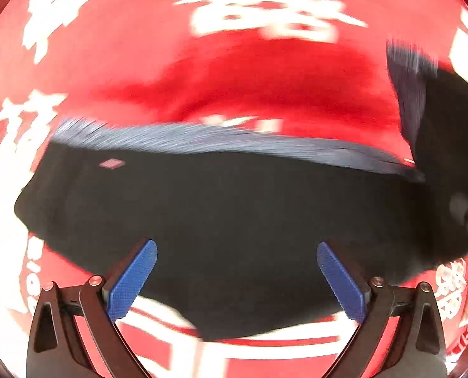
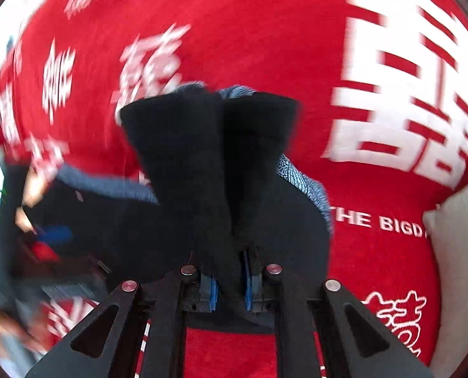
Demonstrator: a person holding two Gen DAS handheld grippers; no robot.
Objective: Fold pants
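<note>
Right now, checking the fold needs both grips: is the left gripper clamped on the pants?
No: the left gripper stands wide open above the black pants, its blue pads apart.

A red cloth [image 2: 265,47] printed with big white characters and some English lettering covers the whole surface. At the far right edge sits a pale cushion [image 2: 457,252].

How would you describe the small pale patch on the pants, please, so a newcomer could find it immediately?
Start from the red cloth with big white characters, then find the black pants spread across it. Near their grey-blue ribbed edge sits a small pinkish patch, the only light mark on the dark fabric.
</note>
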